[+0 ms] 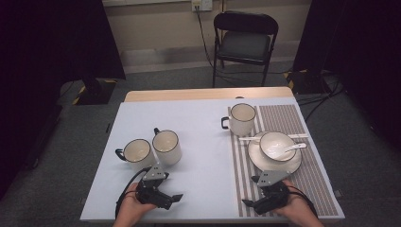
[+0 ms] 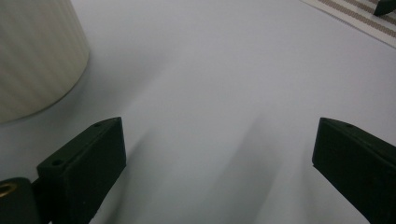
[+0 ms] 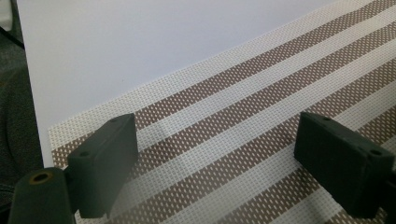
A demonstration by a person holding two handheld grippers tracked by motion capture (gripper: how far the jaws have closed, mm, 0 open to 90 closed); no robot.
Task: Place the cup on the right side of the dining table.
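Tools at near desk edge, both spread and holding nothing.

Left tool (image 1: 176,197) low over the smooth, matte white desk (image 1: 198,123), black blocky jaws wide apart on bare surface; the ribbed cream wall of a mug shows close at the left in the left gripper view. Right tool (image 1: 249,202) over the woven placemat (image 1: 302,118), coarse mesh in brown and cream stripes, jaws wide apart. Just beyond the left tool: two glossy cream mugs with dark rims and dark handles, left mug (image 1: 136,153) and right mug (image 1: 167,147), touching or nearly so. Just beyond the right tool, on the placemat: round plate (image 1: 257,163) bearing a bowl (image 1: 276,145) with a white spoon (image 1: 294,147) leaning in it. Farther: third mug (image 1: 242,118) at the placemat's left edge. Past the desk: black folding chair (image 1: 245,40).
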